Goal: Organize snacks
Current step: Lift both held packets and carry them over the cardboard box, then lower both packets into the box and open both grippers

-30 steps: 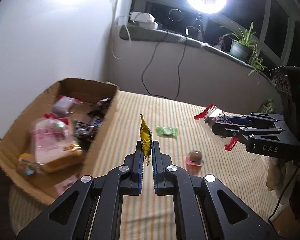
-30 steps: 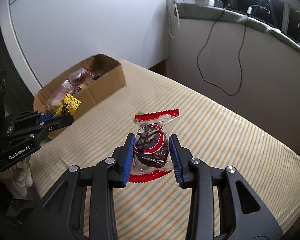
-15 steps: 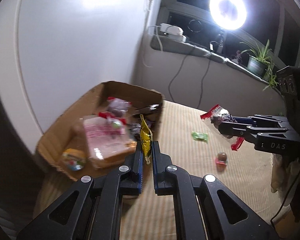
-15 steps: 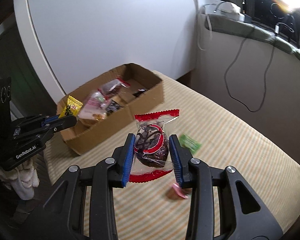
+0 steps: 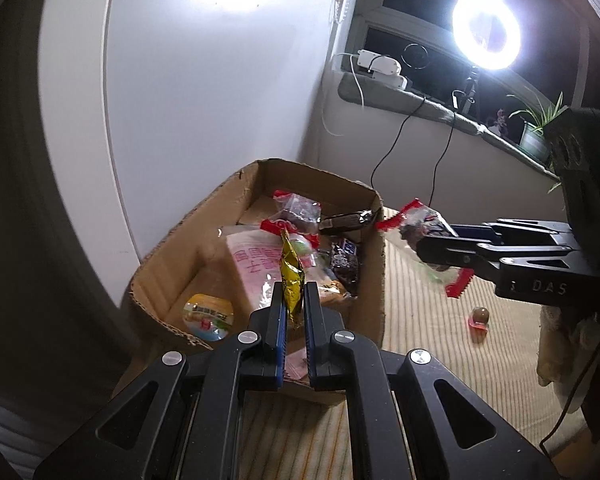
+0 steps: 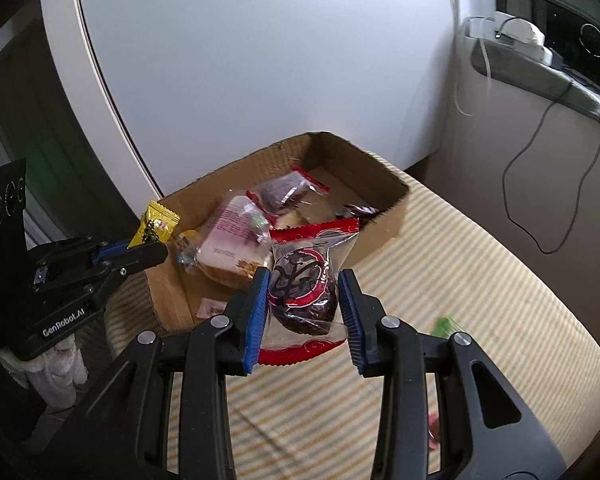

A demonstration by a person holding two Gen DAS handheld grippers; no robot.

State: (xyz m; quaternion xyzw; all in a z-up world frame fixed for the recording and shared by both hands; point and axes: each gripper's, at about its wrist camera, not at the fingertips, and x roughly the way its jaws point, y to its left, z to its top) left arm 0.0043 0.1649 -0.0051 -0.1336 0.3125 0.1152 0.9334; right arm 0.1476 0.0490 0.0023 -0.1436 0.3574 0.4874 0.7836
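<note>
My left gripper [image 5: 293, 300] is shut on a yellow snack packet [image 5: 290, 276] and holds it above the near end of the cardboard box [image 5: 381, 280]. It also shows in the right wrist view [image 6: 150, 250], with the yellow packet [image 6: 156, 226] at the box's left side. My right gripper [image 6: 302, 292] is shut on a red-edged clear packet with a dark cake [image 6: 304, 284], held over the striped cloth just right of the box [image 6: 380, 216]. In the left wrist view this packet [image 5: 422, 236] hangs beside the box's right wall. The box holds several snacks, among them a pink bread bag [image 5: 252, 268].
A small red-based chocolate sweet [image 5: 479, 317] lies on the striped table cloth [image 5: 432, 344]. A green candy [image 6: 446, 326] lies on the cloth to the right. A white wall stands behind the box. A window ledge with cables, a ring light [image 5: 486, 36] and a plant are at the back.
Both grippers have moved left toward the box with their packets still held. The left one is now over the box's near end, the right one beside its right wall.
</note>
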